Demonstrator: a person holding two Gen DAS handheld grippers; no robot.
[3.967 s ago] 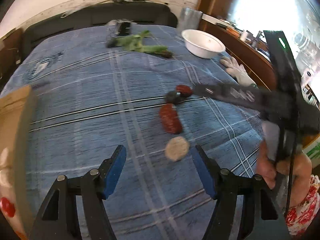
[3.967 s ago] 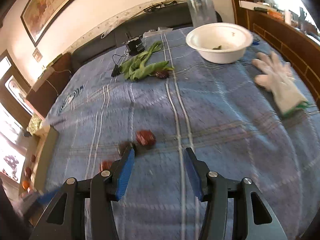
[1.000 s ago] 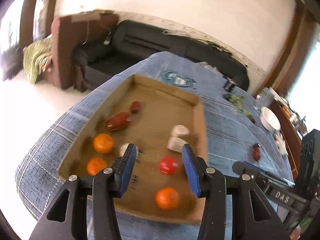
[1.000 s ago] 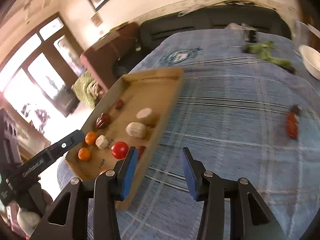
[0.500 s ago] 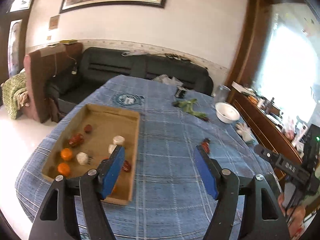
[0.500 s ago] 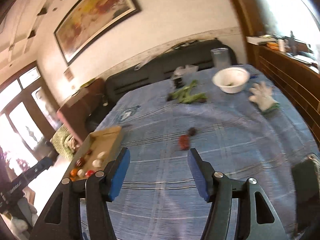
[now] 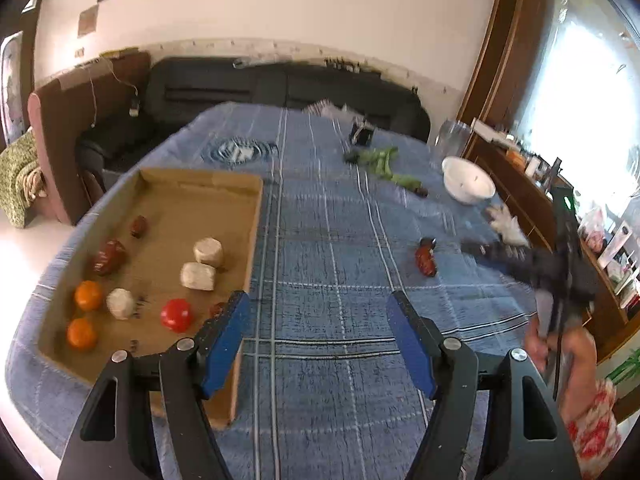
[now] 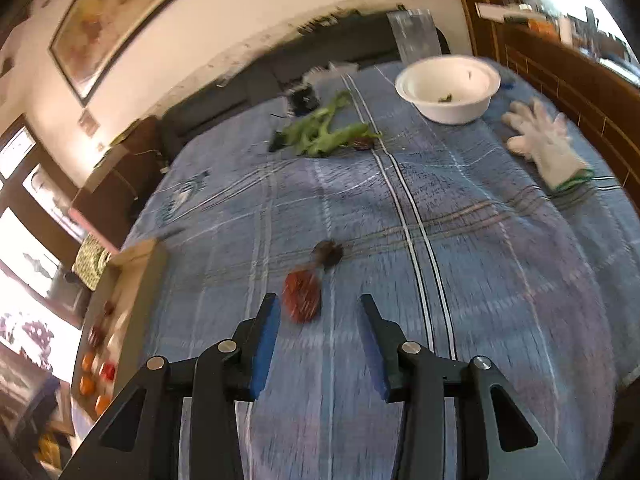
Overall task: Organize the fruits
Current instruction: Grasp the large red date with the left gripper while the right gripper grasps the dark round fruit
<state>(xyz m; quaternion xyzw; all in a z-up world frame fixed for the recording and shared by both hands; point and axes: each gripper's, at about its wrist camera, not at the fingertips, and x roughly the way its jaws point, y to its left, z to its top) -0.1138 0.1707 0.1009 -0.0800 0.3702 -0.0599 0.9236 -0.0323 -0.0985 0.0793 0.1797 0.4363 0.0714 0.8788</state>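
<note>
Right claw point(image 8: 316, 328) now nearer red fruit point(image 8: 302, 296).

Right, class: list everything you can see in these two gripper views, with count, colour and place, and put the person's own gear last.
Cardboard tray: one, brown, table's left side.
Oranges: two, orange, tray's near left corner.
Tomato: one, red, tray's near side.
Pale chunks: three, whitish, tray's middle.
Dark red fruits: two, tray's left side.
Red fruit: one, on the cloth, just ahead of the right jaws.
Dark fruit: one, behind it.
Green stalks: one bunch, far end.
Bowl: one, white, far right.
Glove: one, white, right edge.
Tablecloth: one, blue plaid.
Left gripper: open, empty.
Right gripper: open, empty.
</note>
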